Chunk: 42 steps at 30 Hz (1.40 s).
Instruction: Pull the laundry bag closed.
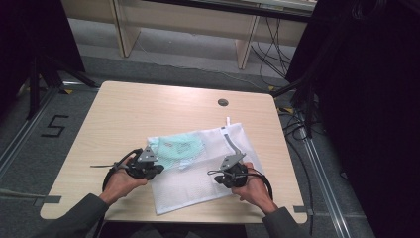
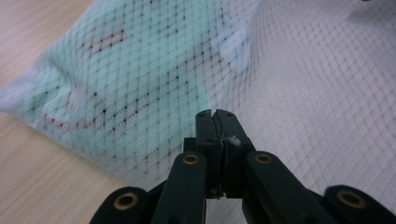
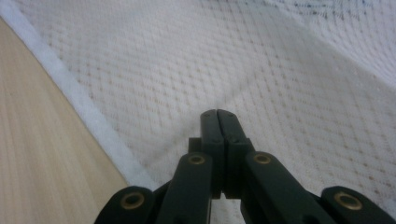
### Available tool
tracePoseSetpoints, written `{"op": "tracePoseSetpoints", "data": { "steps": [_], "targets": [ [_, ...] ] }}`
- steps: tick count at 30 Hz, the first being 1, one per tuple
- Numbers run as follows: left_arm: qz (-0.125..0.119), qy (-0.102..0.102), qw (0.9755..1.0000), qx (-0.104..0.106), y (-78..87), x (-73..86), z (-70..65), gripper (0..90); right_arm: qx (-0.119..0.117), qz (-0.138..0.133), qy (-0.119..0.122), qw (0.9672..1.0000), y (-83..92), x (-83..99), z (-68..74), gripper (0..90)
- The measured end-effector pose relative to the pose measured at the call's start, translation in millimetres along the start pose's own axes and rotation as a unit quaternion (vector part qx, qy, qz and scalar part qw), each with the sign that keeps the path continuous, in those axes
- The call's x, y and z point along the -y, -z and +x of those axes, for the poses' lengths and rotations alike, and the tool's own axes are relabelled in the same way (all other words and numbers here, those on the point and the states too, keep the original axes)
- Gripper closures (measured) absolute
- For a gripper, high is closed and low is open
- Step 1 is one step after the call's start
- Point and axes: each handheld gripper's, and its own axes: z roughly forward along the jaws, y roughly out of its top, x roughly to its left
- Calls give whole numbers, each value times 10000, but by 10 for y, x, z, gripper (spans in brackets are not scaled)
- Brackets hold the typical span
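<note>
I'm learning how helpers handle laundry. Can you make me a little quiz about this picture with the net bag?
1. True or false: the white mesh bag lies flat on the wooden table.
2. What colour is the cloth showing through the mesh?
A. red
B. mint green
C. black
3. In the gripper views, how do the jaws of the left gripper and the right gripper stand?

Key:
1. True.
2. B.
3. Both pairs are shut. Each tip sits over the mesh, but whether it pinches any mesh cannot be told.
</note>
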Motion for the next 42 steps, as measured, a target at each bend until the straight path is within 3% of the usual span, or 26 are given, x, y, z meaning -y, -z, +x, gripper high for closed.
{"op": "tracePoseSetpoints", "data": {
  "steps": [1,2,3,6,12,13,16,23,29,35,39,41,42],
  "targets": [
    [98,-49,9999,-45,-11,8,7,882,-9,22,122,9999,-15,1,-9,900],
    [126,-128,9998,-75,-28,17,28,882,-39,118,16,9999,-26,5,26,900],
    [146,-9,9999,-50,-45,30,39,882,-101,148,121,9998,-55,3,33,900],
    [229,59,9996,-150,-66,60,125,890,-156,256,375,9988,-110,-37,85,900],
    [265,420,9984,-266,-52,106,324,890,-262,268,488,9981,-146,-92,164,900],
    [296,357,9983,-343,-36,108,355,891,-303,253,468,9981,-162,-105,183,900],
    [295,468,9974,-452,-28,125,416,890,-348,245,569,9975,-201,-164,233,900],
    [408,402,9966,-586,14,144,473,890,-494,248,674,9962,-285,-285,350,900],
    [562,190,9957,-715,52,150,501,886,-592,198,764,9951,-328,-336,403,900],
    [621,220,9952,-724,86,178,532,889,-698,214,837,9938,-389,-425,494,900],
    [798,176,9943,-683,129,186,561,888,-736,205,872,9933,-409,-453,511,900],
    [741,76,9942,-780,132,194,573,886,-729,193,939,9927,-414,-463,516,900],
    [715,138,9944,-767,135,198,568,885,-765,196,925,9926,-413,-462,513,900]
  ]
}}
